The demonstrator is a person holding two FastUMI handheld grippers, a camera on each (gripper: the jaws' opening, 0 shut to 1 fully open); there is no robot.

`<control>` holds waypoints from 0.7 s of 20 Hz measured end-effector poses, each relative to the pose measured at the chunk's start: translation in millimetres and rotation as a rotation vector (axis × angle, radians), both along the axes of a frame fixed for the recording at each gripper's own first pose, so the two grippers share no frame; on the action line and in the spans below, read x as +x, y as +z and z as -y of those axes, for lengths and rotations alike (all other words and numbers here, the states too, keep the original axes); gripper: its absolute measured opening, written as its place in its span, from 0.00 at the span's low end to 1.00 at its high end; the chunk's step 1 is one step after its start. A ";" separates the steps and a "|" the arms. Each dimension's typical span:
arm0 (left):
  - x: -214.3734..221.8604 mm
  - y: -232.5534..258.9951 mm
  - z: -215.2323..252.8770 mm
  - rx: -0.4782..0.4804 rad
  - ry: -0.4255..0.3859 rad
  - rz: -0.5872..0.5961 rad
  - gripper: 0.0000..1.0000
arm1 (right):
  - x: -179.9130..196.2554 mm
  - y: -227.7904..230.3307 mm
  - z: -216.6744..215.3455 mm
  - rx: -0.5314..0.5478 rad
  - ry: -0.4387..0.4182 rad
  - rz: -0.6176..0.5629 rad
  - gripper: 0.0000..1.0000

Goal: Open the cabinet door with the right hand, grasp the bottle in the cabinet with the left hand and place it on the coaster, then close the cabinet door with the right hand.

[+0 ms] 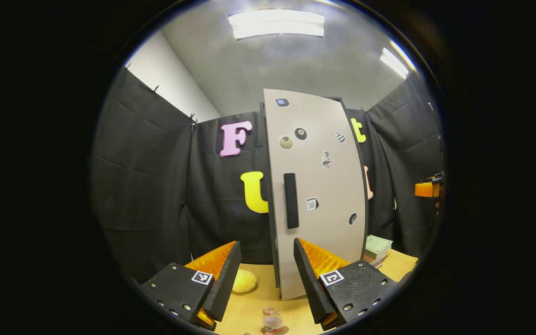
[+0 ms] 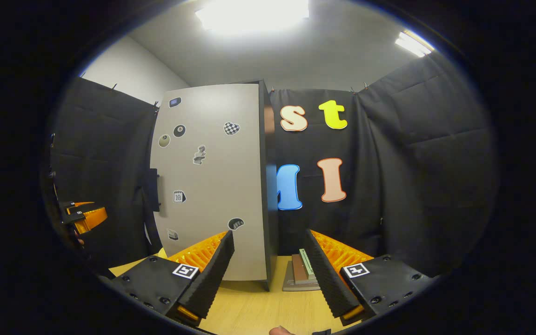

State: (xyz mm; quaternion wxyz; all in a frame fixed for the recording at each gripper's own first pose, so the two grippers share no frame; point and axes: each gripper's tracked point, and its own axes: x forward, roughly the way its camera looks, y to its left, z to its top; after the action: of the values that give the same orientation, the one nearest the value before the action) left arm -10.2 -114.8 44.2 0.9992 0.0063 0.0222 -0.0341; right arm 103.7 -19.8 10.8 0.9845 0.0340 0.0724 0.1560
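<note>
Black cloth walls (image 2: pixel 417 153), wooden table (image 2: pixel 258 307), bright ceiling lights (image 1: pixel 277 23)

Cabinet (image 1: pixel 317 195) stands on the table (image 1: pixel 258 302) before the cloth wall, its handle (image 1: pixel 291 200) on the door's left edge. Left of it lies a sponge (image 1: pixel 244 281); right, a book stack (image 1: pixel 377 249); nearer, a bottle (image 1: pixel 272 320).

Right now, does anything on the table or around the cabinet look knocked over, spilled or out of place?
Nothing stands out. The cabinet stands upright with its door shut. The bottle sits upright on the table in front of it, with no spill visible. The books lie stacked beside the cabinet. Both claws, left and right, are open and empty.
</note>
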 end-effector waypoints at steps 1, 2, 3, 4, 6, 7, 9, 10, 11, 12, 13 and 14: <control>-4.4 1.1 5.4 -0.002 -0.004 -0.003 0.65 | -2.2 -1.9 7.4 -0.006 -0.008 -0.002 0.92; -9.5 1.8 8.7 -0.003 -0.009 -0.010 0.65 | -4.6 -4.2 11.6 -0.009 -0.013 -0.007 0.96; -12.6 2.3 12.9 -0.001 -0.013 -0.017 0.65 | -6.7 -5.6 13.7 -0.011 -0.015 -0.006 0.96; -12.8 1.0 14.5 0.005 -0.013 -0.022 0.65 | -8.1 -6.1 15.6 -0.017 -0.017 -0.001 0.96; -14.5 4.8 15.0 0.010 -0.021 -0.017 0.65 | -13.6 -7.5 21.4 -0.037 -0.041 0.010 0.92; -13.9 7.4 15.8 0.009 -0.027 -0.014 0.65 | -16.2 -6.0 27.1 -0.042 -0.068 0.014 0.92; -17.0 7.2 10.8 0.015 -0.027 -0.024 0.65 | -25.0 -2.3 23.5 -0.027 -0.065 0.019 0.96; -17.2 11.1 7.0 0.017 -0.022 -0.017 0.65 | -28.4 -0.4 26.2 -0.027 -0.066 0.024 0.97; -18.9 12.5 4.5 0.019 -0.020 -0.016 0.66 | -28.8 1.4 30.0 -0.029 -0.082 0.028 0.96; -20.2 12.6 3.2 0.020 -0.026 -0.017 0.65 | -28.9 4.4 27.7 -0.023 -0.093 0.032 0.96; -21.9 14.5 2.8 0.020 -0.031 -0.015 0.65 | -30.2 6.6 25.5 -0.013 -0.093 0.034 0.92; -22.1 16.0 1.5 0.022 -0.032 -0.014 0.65 | -33.8 7.7 25.9 -0.009 -0.094 0.033 0.92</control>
State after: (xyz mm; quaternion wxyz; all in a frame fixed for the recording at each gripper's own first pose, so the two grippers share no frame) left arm -32.3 -116.3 60.3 0.9982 0.0175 0.0293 -0.0499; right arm 69.9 -45.7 18.5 0.9919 0.0304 0.0551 0.1099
